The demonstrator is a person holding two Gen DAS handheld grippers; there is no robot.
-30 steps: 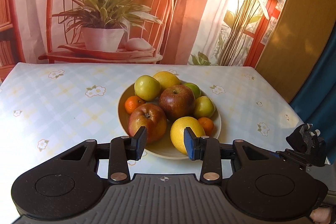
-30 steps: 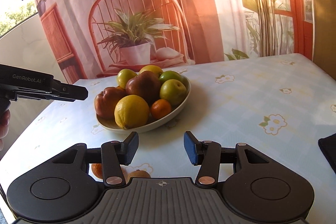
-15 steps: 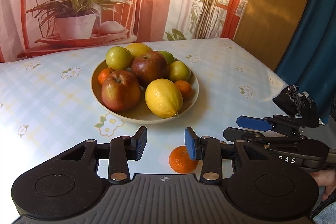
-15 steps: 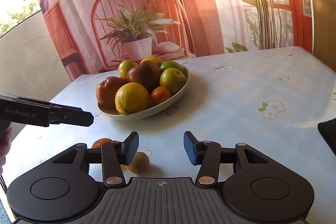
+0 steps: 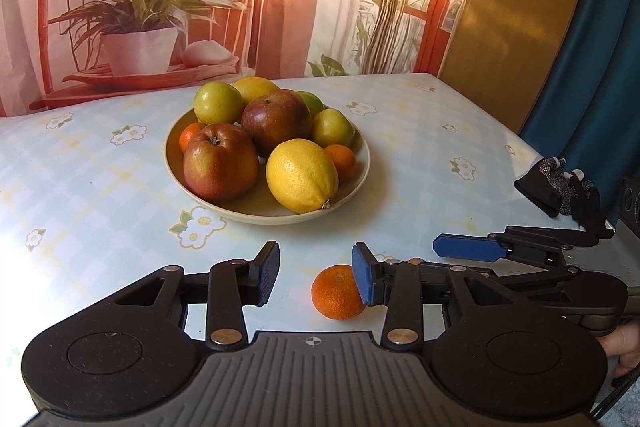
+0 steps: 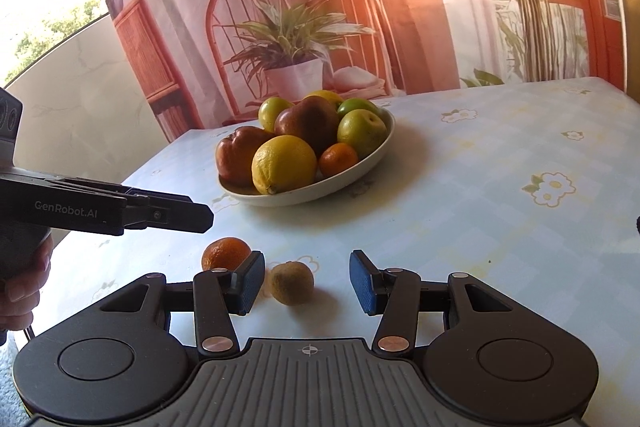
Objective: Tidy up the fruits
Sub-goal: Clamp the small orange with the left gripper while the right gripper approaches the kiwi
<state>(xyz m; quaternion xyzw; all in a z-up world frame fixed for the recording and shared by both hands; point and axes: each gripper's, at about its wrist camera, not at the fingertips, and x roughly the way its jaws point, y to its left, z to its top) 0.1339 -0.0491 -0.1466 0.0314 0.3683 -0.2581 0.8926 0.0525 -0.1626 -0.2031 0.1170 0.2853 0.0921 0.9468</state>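
Dropped lower since a second ago, left hand-held gripper (image 5: 315,273), jaws spread around loose mandarin (image 5: 338,291) on table (image 5: 420,155). Beyond, bowl (image 5: 360,169) heaped with apples, lemons, mandarins. Right hand-held gripper (image 6: 307,283) closing, kiwi (image 6: 292,283) between unpinched.

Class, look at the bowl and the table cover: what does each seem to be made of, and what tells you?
Bowl: probably glazed ceramic or melamine; smooth, cream, softly shiny rim.
Table cover: likely wipeable plastic; printed checks and flowers, bright glare patches.
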